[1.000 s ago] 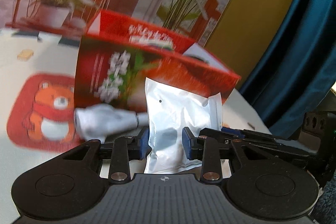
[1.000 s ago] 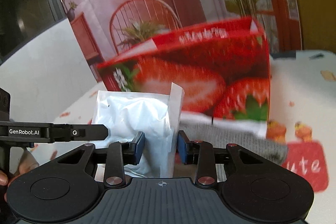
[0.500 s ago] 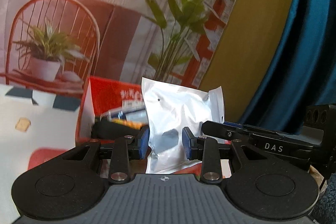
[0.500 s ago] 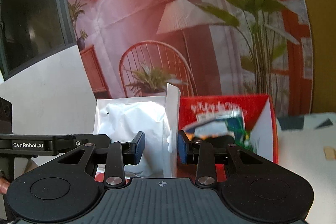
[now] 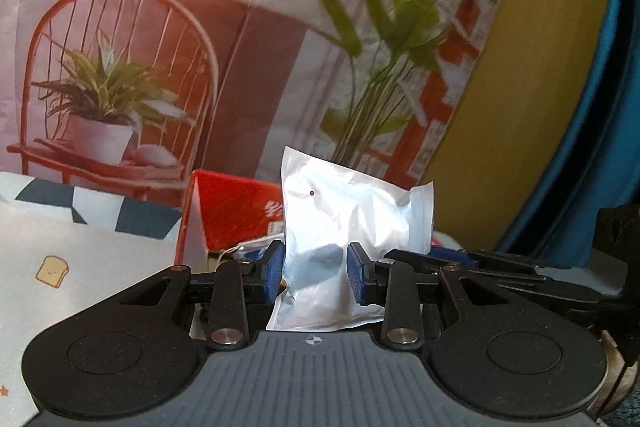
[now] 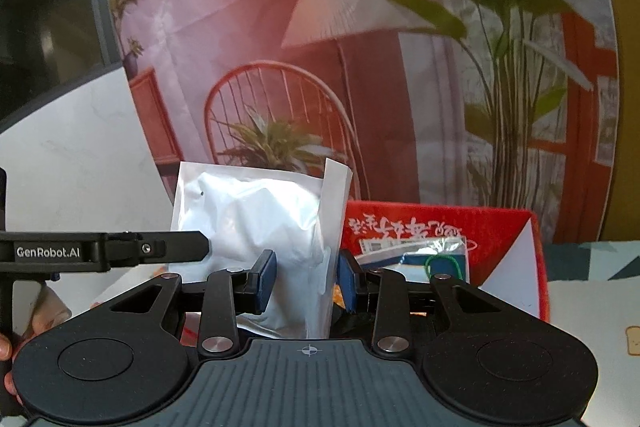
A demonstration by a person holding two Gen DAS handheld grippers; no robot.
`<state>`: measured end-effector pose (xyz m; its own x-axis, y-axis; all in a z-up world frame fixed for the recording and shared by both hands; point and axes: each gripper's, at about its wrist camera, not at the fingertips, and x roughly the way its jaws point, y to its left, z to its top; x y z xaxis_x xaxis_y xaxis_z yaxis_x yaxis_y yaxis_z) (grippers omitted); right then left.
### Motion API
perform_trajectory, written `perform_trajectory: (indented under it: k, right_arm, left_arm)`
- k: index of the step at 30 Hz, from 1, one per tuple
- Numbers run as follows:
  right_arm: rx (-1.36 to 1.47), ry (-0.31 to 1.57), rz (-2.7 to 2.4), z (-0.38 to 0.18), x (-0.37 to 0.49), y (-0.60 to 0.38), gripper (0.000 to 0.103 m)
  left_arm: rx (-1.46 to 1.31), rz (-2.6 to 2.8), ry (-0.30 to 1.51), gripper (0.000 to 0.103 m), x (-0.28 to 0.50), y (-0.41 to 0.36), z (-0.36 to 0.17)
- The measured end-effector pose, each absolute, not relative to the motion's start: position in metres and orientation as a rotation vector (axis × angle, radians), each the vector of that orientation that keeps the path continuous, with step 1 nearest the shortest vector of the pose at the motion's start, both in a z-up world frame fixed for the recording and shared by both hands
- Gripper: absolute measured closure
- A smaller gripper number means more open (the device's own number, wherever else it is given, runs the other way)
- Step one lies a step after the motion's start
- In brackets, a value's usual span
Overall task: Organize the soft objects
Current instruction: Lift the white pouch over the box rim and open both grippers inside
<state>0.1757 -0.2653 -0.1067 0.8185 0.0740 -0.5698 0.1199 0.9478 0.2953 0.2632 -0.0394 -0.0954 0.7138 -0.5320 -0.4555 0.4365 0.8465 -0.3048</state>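
Left wrist view: tablecloth edge at far left, bare surface open beside red box. Left gripper clamped on white pouch, blue pads pressed into both its sides. Pouch held upright above box rim, top edge clear against the printed backdrop. Right of pouch: other gripper's black arm close alongside, little room there.

Right wrist view: left gripper's arm entered from left edge. Right gripper pinched on same pouch, near its sealed right edge. Box open just right of pouch, packets inside. Tablecloth clear beyond box.
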Motion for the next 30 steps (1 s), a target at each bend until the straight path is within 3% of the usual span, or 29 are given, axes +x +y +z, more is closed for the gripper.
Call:
perform_trajectory:
  k: [15,21,24,29,30]
  right_arm:
    - [0.406,0.801,-0.082,-0.158,0.200,-0.275,0.071]
    - [0.342,0.809,-0.129,-0.152,0.194,-0.270,0.066]
    - [0.289,0.783,-0.152,-0.145,0.188,-0.268,0.050]
    - [0.253,0.724,-0.171,-0.133,0.172,-0.268,0.033]
    - [0.244,0.716,-0.173,-0.130,0.169,-0.268,0.024]
  left_arm:
    - [-0.092,-0.494,0.702,0.067,0.290,-0.055,-0.135]
    - [-0.083,-0.490,0.662,0.050,0.281,-0.050,-0.126]
    - [-0.055,-0.486,0.620,0.043,0.272,-0.046,-0.116]
    - [-0.005,-0.471,0.551,0.027,0.255,-0.043,-0.102]
    - [0.011,-0.465,0.534,0.025,0.251,-0.043,-0.099]
